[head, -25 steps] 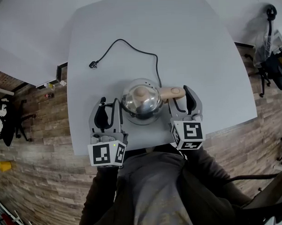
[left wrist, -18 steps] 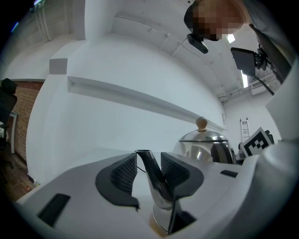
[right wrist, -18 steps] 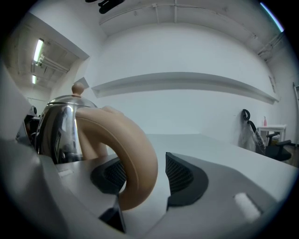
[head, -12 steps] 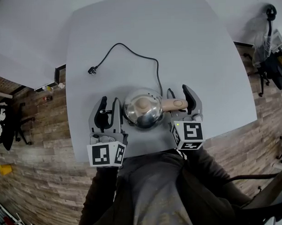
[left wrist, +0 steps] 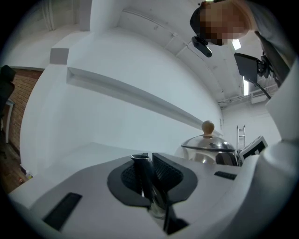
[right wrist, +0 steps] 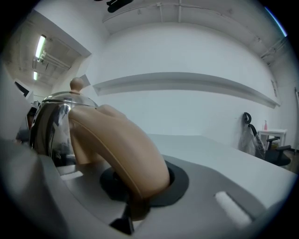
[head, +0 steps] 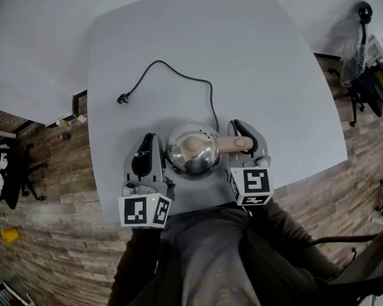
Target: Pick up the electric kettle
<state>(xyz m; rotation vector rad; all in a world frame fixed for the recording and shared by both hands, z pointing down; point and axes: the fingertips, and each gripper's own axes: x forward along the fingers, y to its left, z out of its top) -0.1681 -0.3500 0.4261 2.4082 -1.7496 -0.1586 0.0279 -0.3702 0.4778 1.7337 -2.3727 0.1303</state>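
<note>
A polished steel dome with a round beige knob [head: 192, 144], the kettle [head: 201, 158] sits near the matte grey desk's [head: 257, 65] front edge. The left gripper's [head: 147, 144] ribbed jaws have just closed on its slim metal spout [left wrist: 142, 172]. The right gripper's [head: 241, 130] jaws have just closed on its smooth beige handle [right wrist: 126, 144].

We hold both claws about level, side by side, dark-sleeved forearms [head: 137, 264] drawn in close. Our left claw [head: 145, 144] has just been closing, and its pads pinch the thin metal spout [left wrist: 142, 175]; our right claw [head: 243, 133] likewise has just been closing, clamped round the tan handle [right wrist: 121, 144].
</note>
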